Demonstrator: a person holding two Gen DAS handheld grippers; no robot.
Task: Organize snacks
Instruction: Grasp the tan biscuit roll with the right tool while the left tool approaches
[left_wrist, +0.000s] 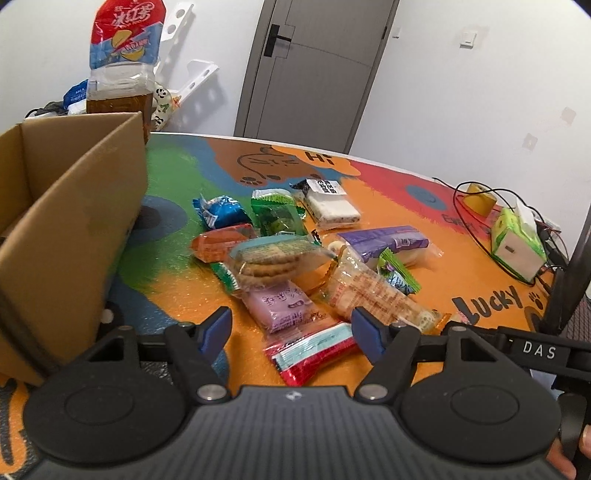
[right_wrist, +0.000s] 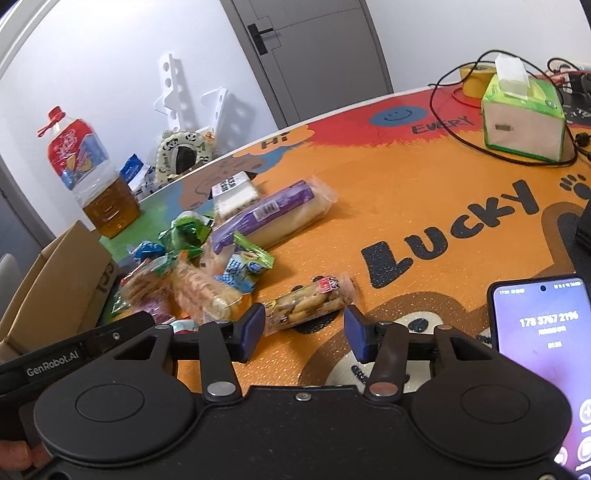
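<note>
My left tool (left_wrist: 291, 330) hangs above the near edge of the snack pile (left_wrist: 306, 258) with its jaws wide and nothing pressed between them. A pink packet (left_wrist: 280, 306) and a red-and-teal packet (left_wrist: 314, 350) lie on the tabletop (left_wrist: 443, 258) in the gap below the blue pads. The cardboard box (left_wrist: 74, 221) stands open at nine o'clock from that tool, just beside the pile. Behind the box at eleven o'clock is a large bottle of amber liquid (left_wrist: 122, 66).

My right tool (right_wrist: 304, 328) has its jaws narrower, parted but gripping nothing. A clear packet of small biscuits (right_wrist: 310, 302) lies alone on the tabletop just ahead of its pads at twelve o'clock, apart from the main pile at ten o'clock. A tissue box (right_wrist: 521, 118) sits far off at one o'clock, and a lit phone (right_wrist: 543, 350) at three o'clock.
</note>
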